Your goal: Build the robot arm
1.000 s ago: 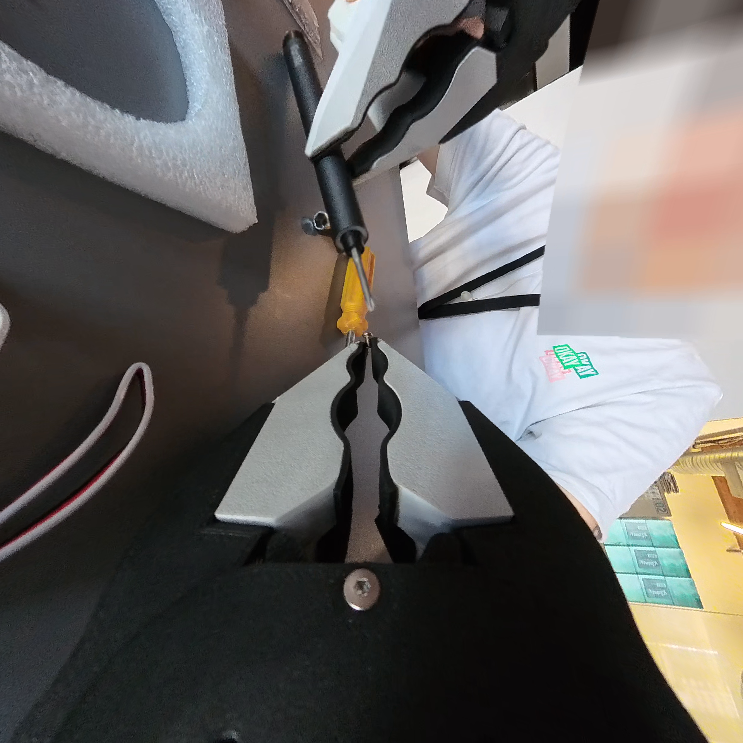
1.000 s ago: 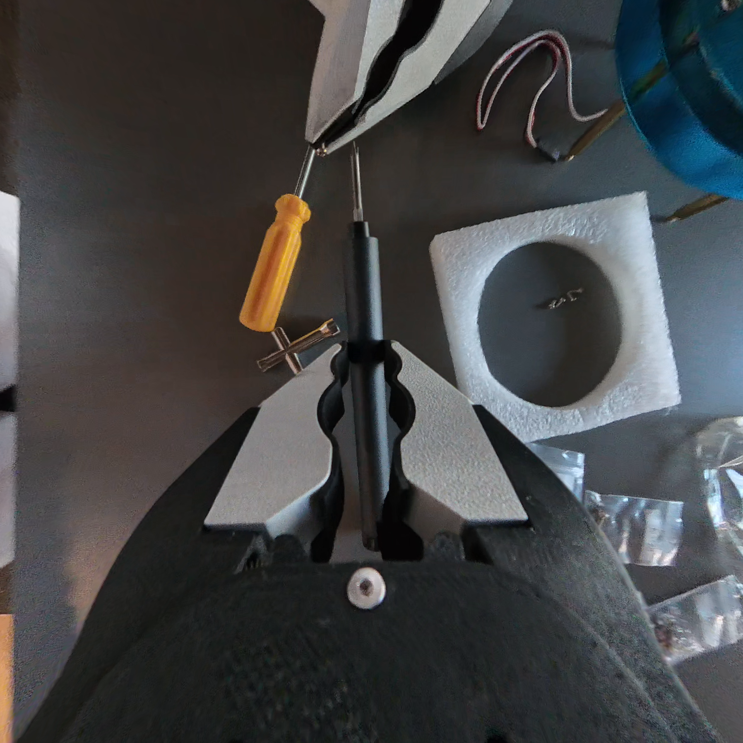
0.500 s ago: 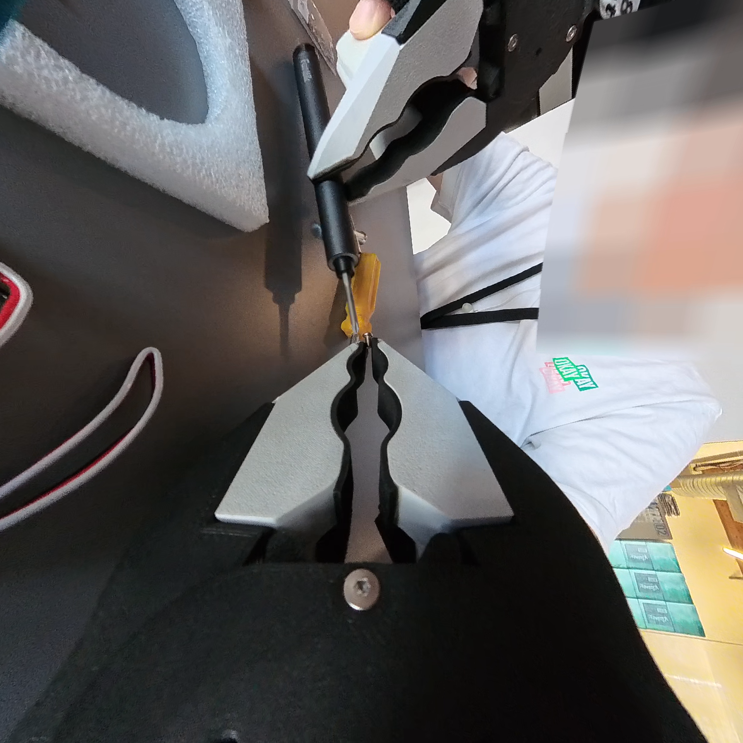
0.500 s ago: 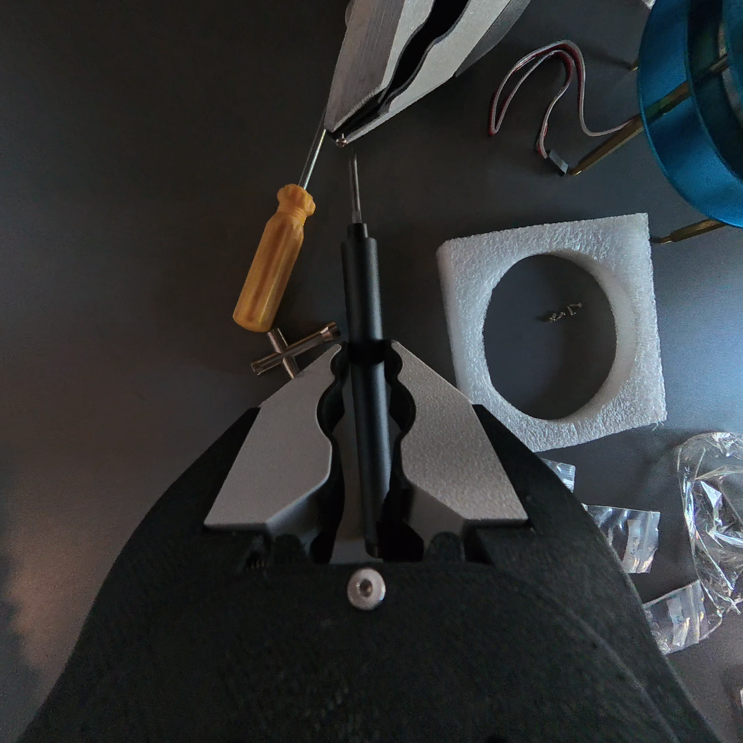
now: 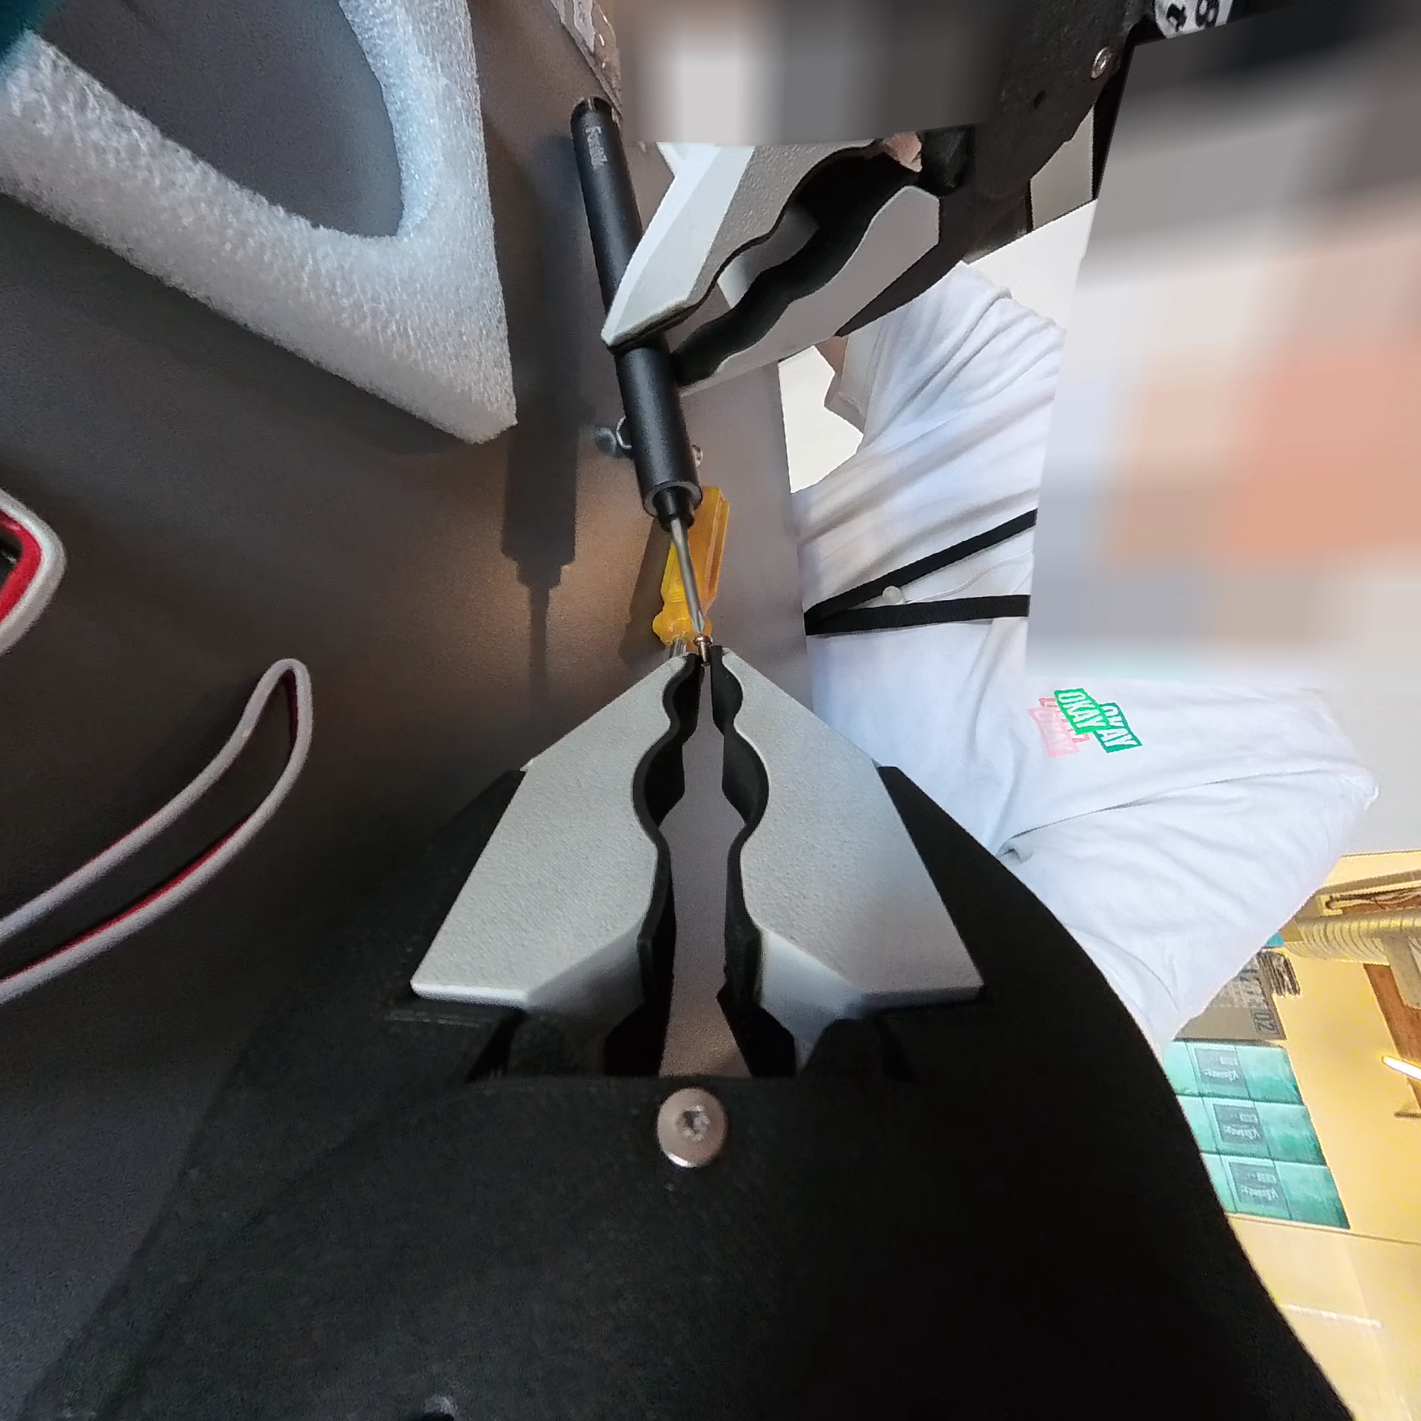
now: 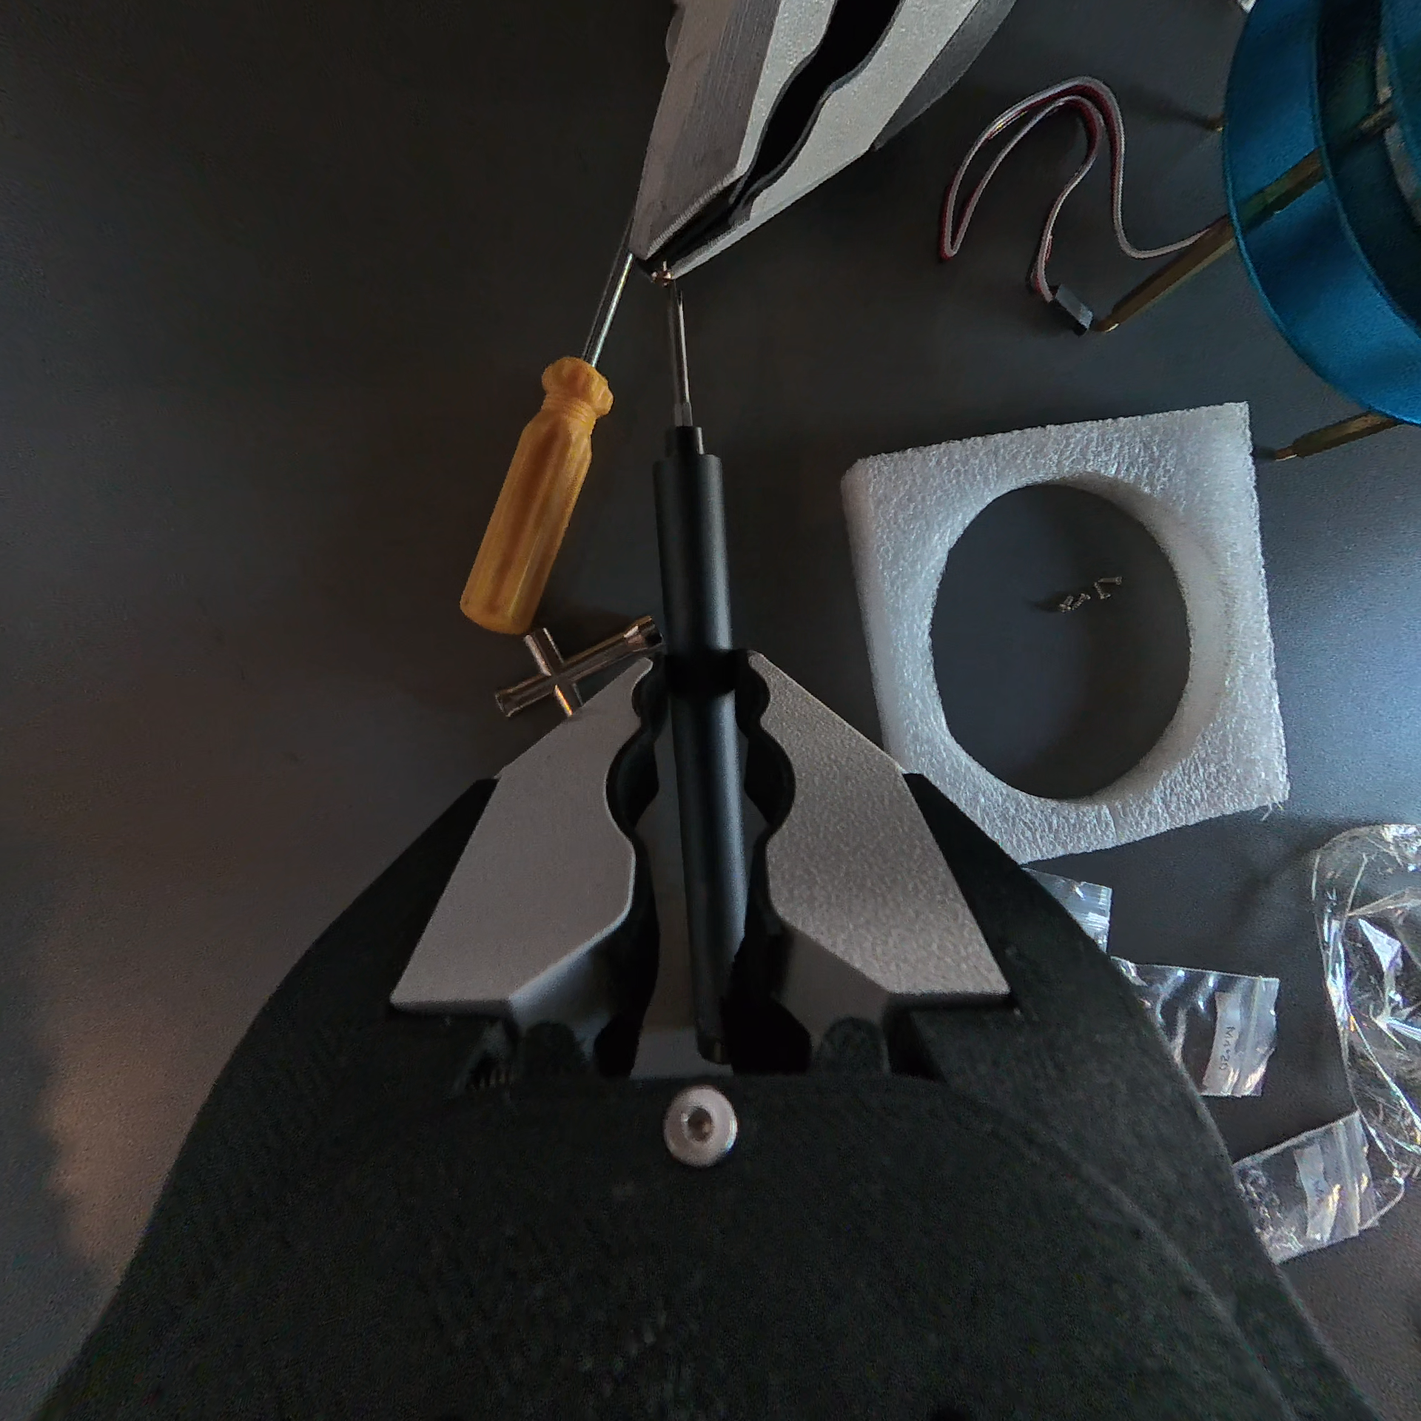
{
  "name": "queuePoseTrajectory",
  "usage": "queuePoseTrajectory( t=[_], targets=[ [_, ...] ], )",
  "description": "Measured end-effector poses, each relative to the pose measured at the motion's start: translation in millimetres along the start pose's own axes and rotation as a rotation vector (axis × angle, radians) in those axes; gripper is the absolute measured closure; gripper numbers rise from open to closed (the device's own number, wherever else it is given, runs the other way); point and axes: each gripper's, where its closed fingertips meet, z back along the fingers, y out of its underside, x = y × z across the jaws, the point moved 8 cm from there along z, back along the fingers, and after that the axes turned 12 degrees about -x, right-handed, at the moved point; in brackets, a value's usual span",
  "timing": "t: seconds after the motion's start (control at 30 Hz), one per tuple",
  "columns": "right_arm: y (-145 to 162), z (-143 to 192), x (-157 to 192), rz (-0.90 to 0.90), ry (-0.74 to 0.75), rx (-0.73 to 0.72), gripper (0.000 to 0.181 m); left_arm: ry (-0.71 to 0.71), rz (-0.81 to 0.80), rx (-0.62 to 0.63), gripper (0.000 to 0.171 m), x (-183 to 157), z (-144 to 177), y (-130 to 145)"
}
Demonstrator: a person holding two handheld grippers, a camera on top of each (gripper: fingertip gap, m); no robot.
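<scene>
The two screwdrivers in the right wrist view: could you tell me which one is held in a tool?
The black screwdriver, clamped in the right tool, tip at the left tool. The yellow-handled screwdriver lies loose on the dark table.

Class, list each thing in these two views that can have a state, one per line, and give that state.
left gripper: shut on a tiny screw
right gripper: shut on the black screwdriver
black screwdriver: held, tip at the screw
yellow screwdriver: lying flat on the dark table
cross wrench: lying flat
foam block: lying flat, small screws in its hole
plastic bags: lying loose
ribbon cable: looped, unplugged
</scene>
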Motion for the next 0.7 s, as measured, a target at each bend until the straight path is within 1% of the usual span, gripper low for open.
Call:
queuePoseTrajectory(
  t=[0.5,0.7],
  targets=[
    [-0.5,-1.1,3.0,-0.008,-0.016,0.003,0.166,0.001,-0.001,-0.001,0.171,-1.0,-1.7,-1.0],
    [-2.0,-1.7,4.1,0.011,0.009,0.015,0.166,0.005,0.000,0.001,0.171,-1.3,-3.3,-3.1]
  ],
)
